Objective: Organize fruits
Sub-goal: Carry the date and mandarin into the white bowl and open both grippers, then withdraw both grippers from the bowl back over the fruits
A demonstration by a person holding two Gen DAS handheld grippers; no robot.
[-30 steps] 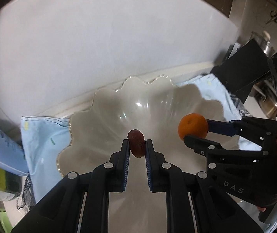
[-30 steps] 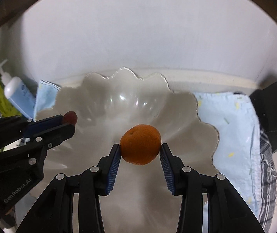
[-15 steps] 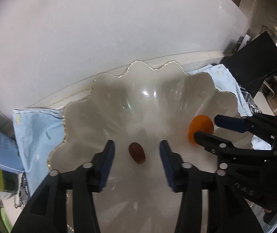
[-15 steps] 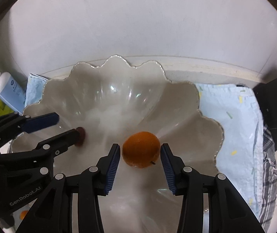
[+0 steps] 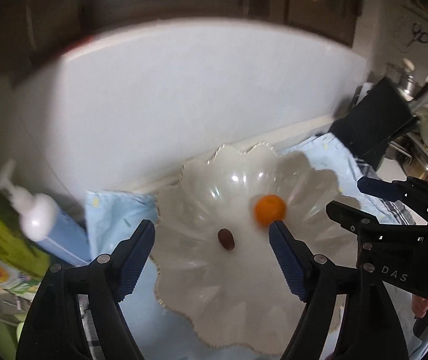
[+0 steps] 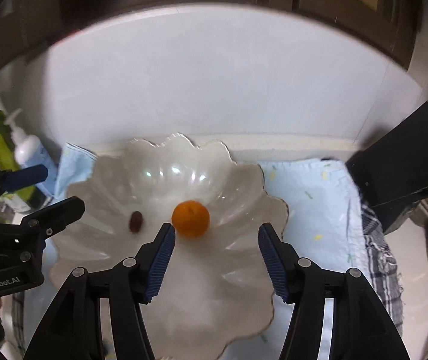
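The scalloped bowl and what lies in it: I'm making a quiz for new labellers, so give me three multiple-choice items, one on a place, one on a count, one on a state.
1. Where does the orange fruit lie?
A. in the scalloped bowl
B. on the light blue cloth
C. between closed jaws

2. How many fruits are in the bowl?
A. one
B. two
C. four

3. How do the jaws of the right gripper stand?
A. clamped on the orange fruit
B. apart, with nothing gripped
C. clamped on the bowl's rim

Answers: 1 A, the fruit rests on the bowl's inner surface. 2 B, only the orange fruit and a small dark red fruit lie there. 3 B, the jaws are opening, and the fruit sits beyond the tips, untouched.
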